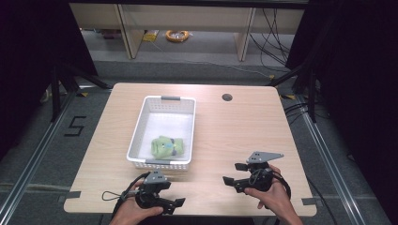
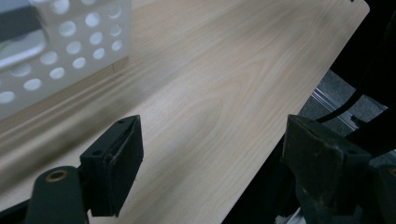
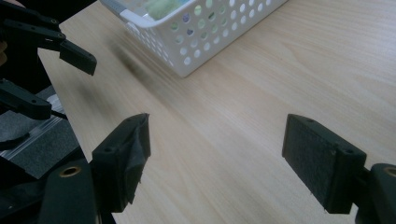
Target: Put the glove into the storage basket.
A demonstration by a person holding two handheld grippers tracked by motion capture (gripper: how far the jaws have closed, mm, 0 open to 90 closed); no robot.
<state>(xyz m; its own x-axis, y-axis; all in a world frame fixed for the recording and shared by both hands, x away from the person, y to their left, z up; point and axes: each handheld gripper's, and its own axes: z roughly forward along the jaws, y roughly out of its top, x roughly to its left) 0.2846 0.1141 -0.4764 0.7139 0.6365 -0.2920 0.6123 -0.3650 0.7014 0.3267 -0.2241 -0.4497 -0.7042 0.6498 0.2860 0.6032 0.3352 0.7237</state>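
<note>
A white perforated basket (image 1: pixel 162 129) stands on the wooden table (image 1: pixel 239 131), left of centre. In its near end lies a green soft toy (image 1: pixel 165 146). My left gripper (image 1: pixel 172 193) is open just above the front edge, a little in front of the basket, and holds nothing. My right gripper (image 1: pixel 233 173) is open too, to the right of the basket, with its jaws pointing left. The left gripper view has my left gripper (image 2: pixel 212 154) over bare wood near the basket's corner (image 2: pixel 70 46). The right gripper view shows my right gripper (image 3: pixel 217 149), the basket (image 3: pixel 210 37), the toy (image 3: pixel 161 7) and the left gripper (image 3: pixel 53 81).
A round cable hole (image 1: pixel 227 97) sits at the table's far right. Bare wood spreads to the right of the basket and between the grippers. Beyond the table are wooden shelf legs and a yellow cable coil (image 1: pixel 177 35) on the floor.
</note>
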